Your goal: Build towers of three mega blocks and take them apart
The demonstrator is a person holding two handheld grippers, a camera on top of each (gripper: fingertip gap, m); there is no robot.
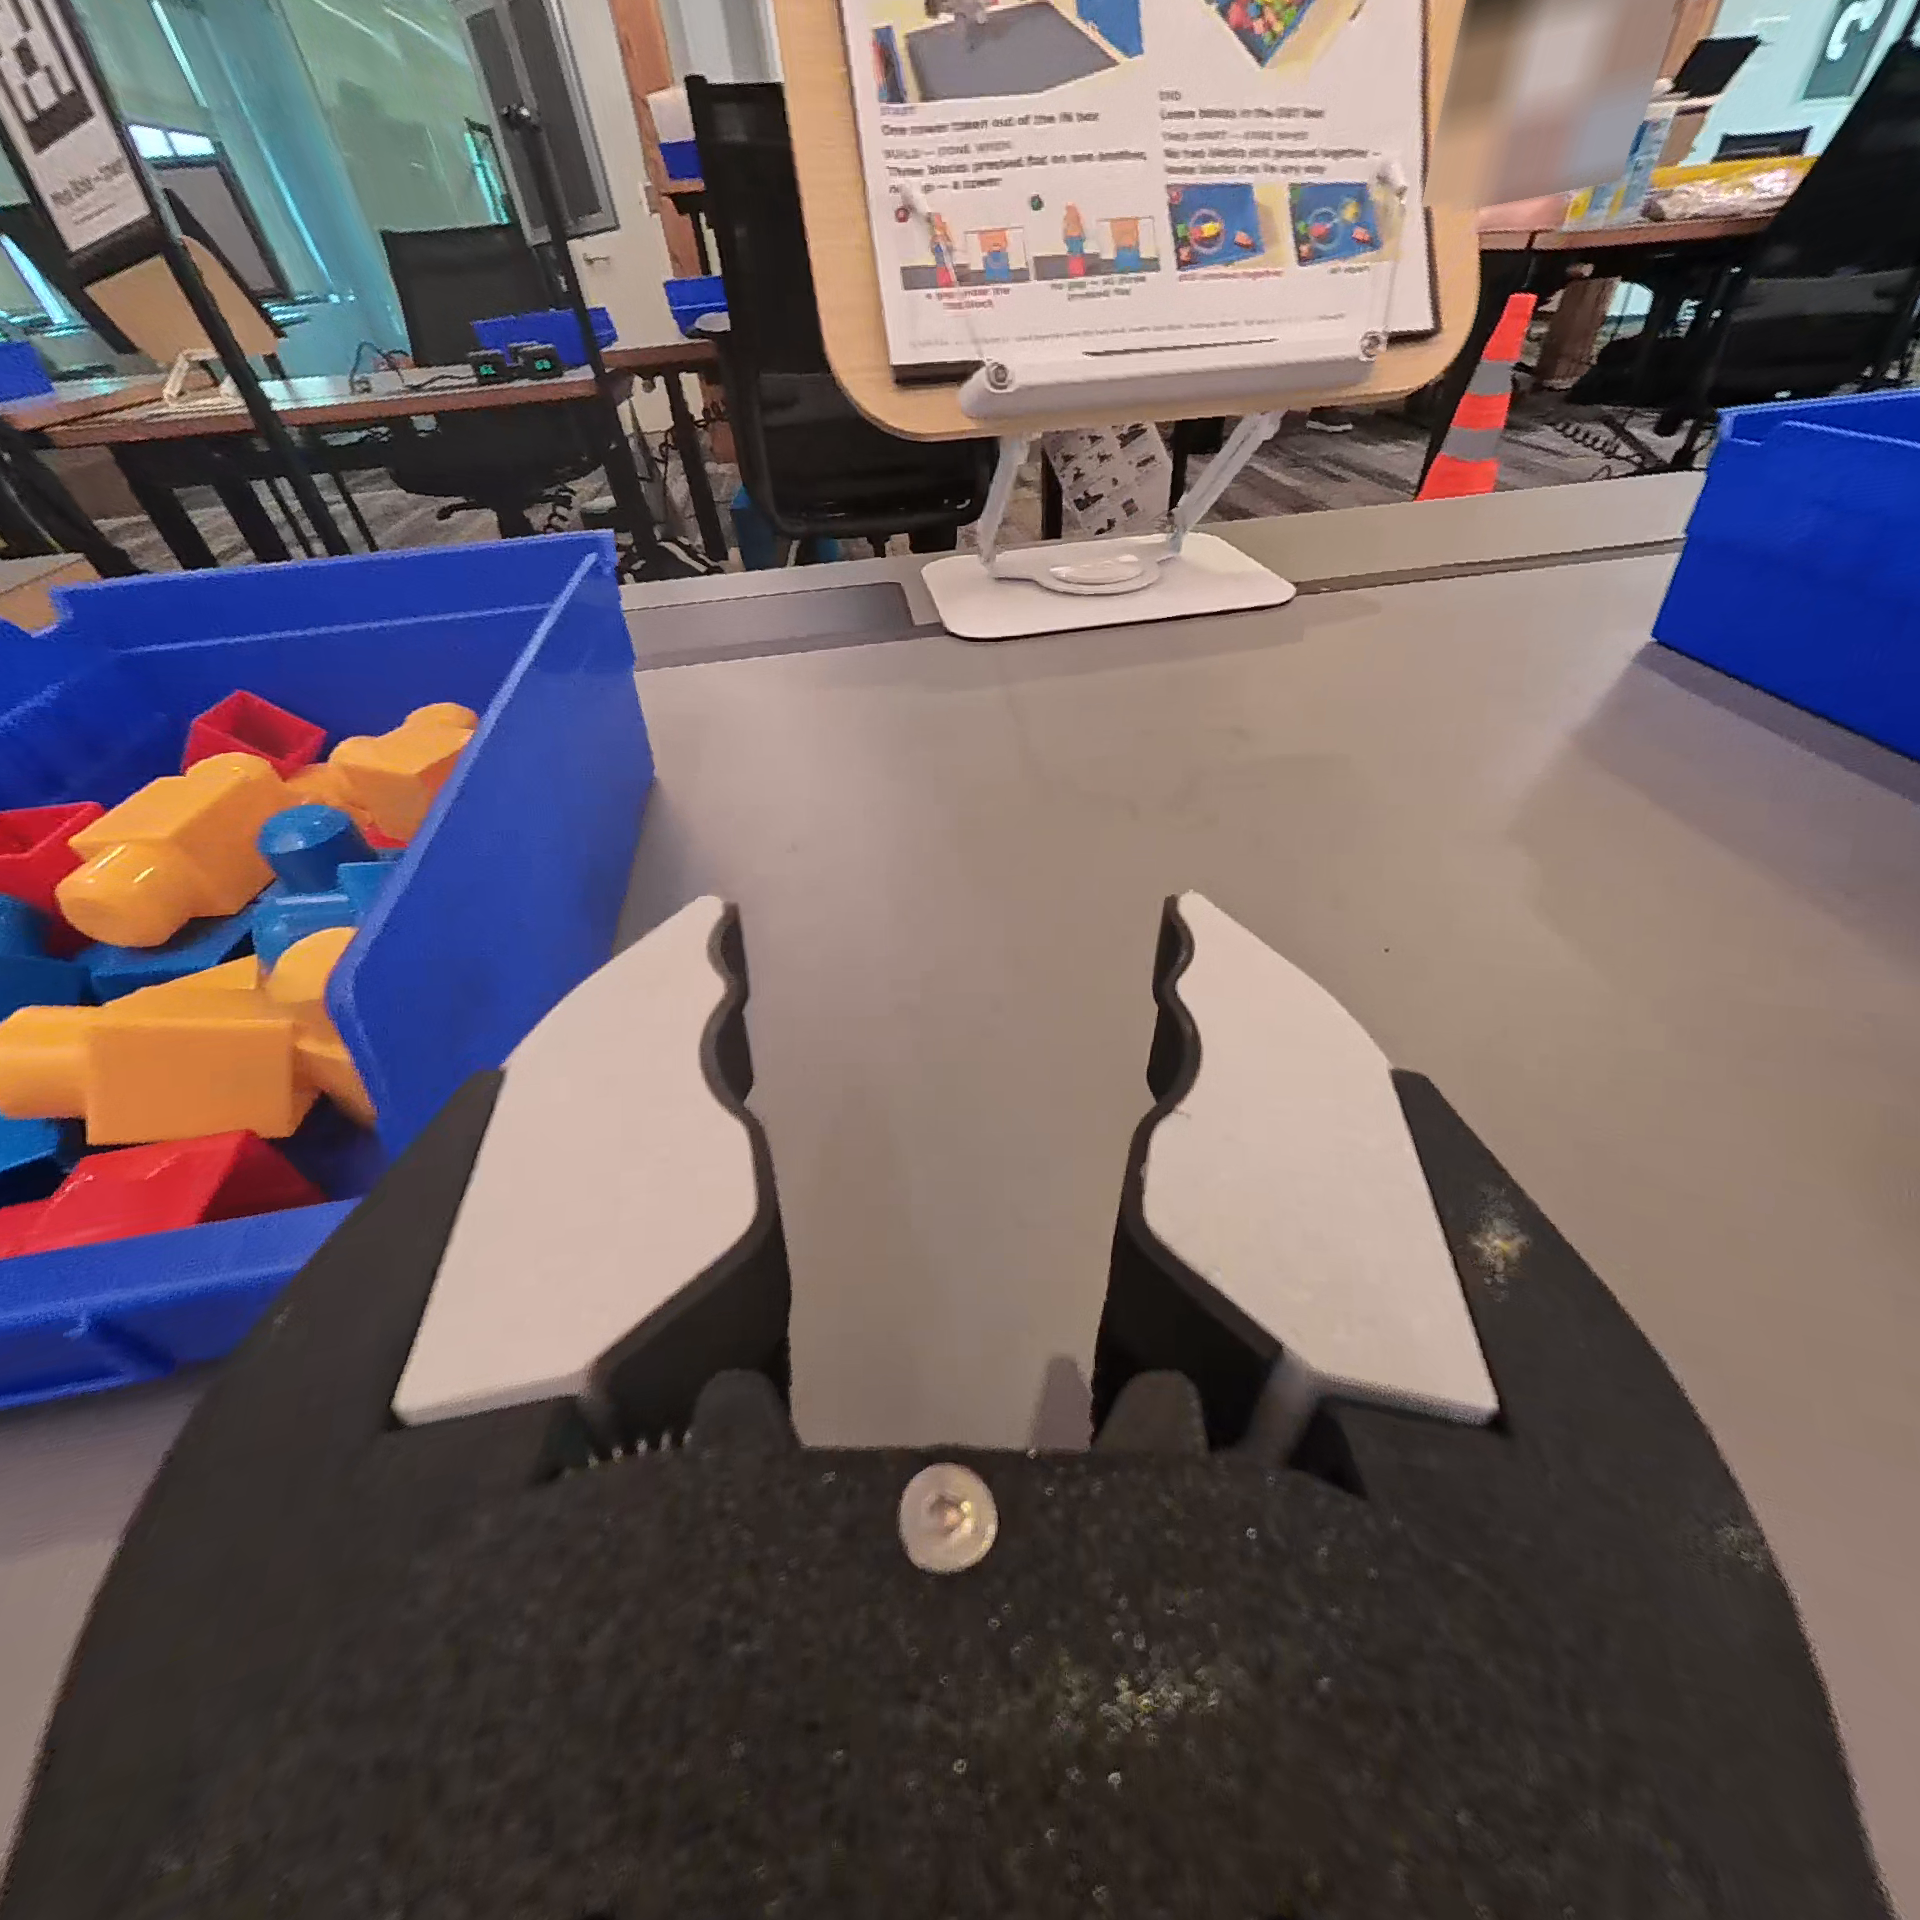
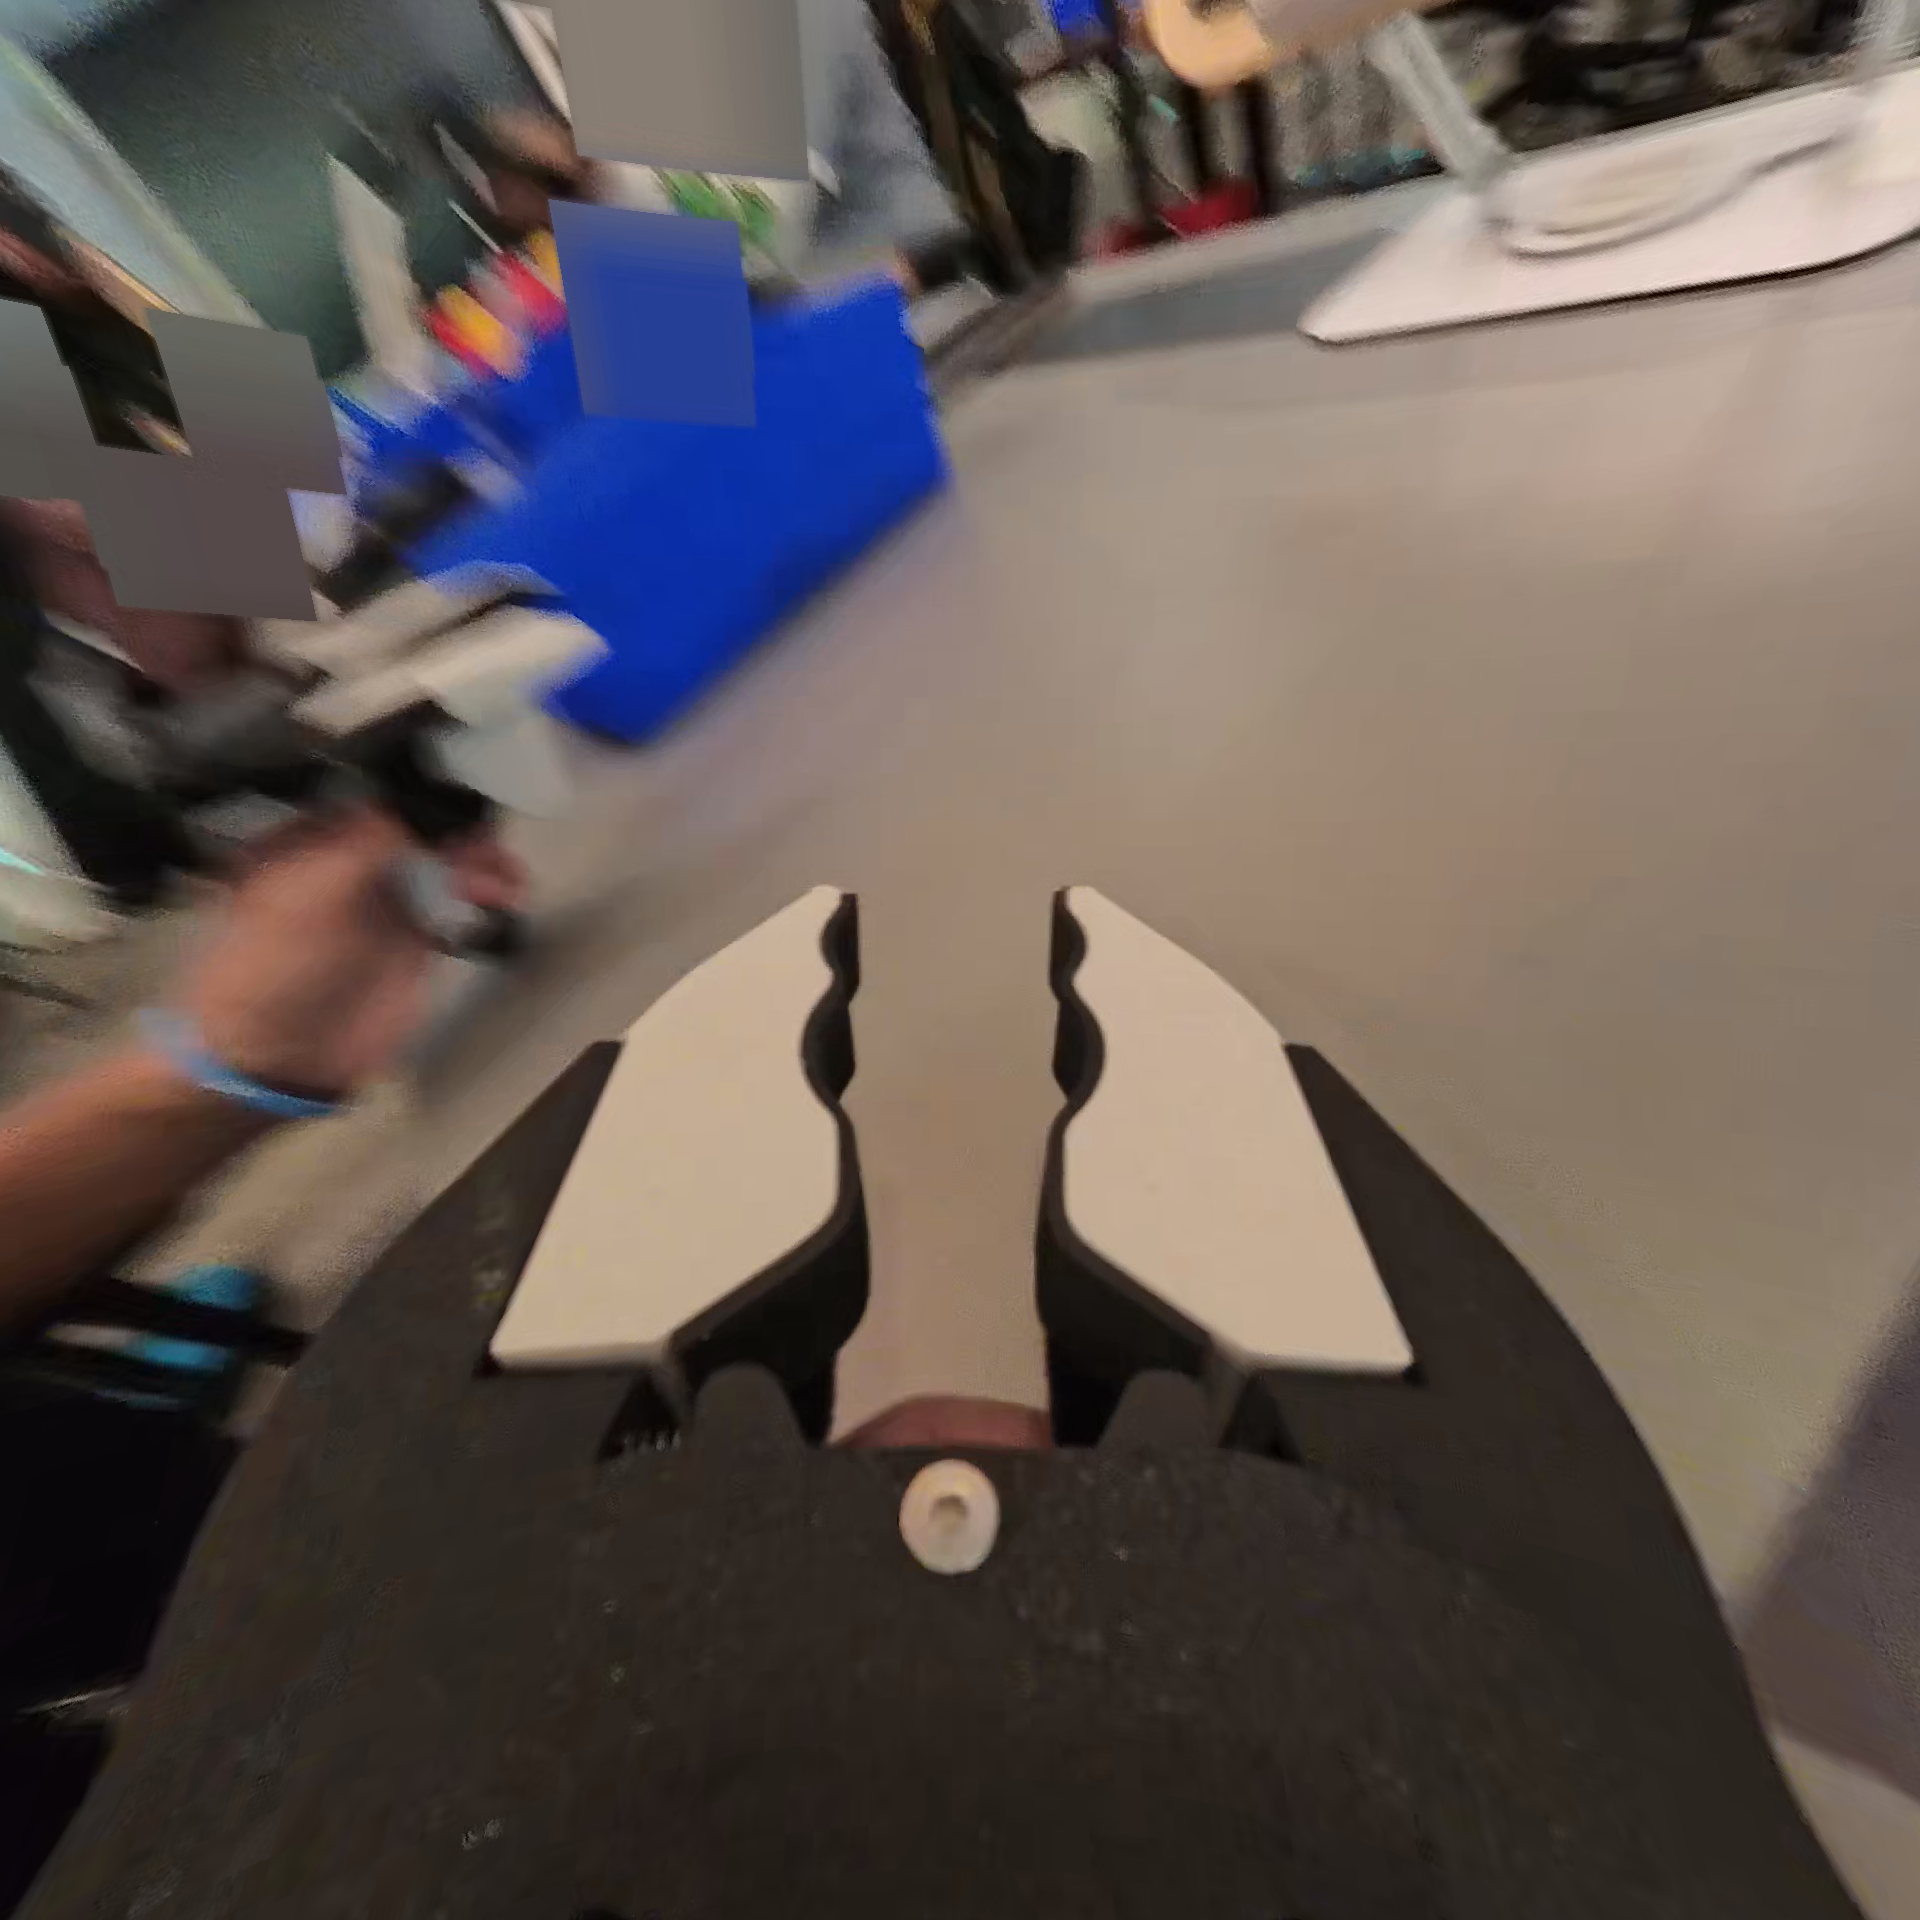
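Over the grey table (image 1: 1039,831), the left gripper (image 1: 951,914) is hovering with its jaws spread wide and nothing between them, while the right gripper (image 2: 954,904) is holding its jaws parted more narrowly, also gripping nothing. Mega blocks (image 1: 187,852), in orange, red and blue, are lying jumbled in the blue bin (image 1: 499,831) just to the left of the left gripper; none is standing on the table yet, so tower building is, by my judgement, only beginning. Trouble is likely coming from that jumble: blocks are lying tilted and overlapping, so a grasp could be closing on a rounded stud and slipping, or dragging a neighbour up, and the near bin wall could be catching a finger on the way in. Only the left wrist view is showing the blocks clearly, plus a second blue bin (image 1: 1808,561) at the right and an instruction stand (image 1: 1107,587) at the far edge. Only the right wrist view, heavily blurred, is showing the person's hand (image 2: 312,977) at the left, working the other gripper.
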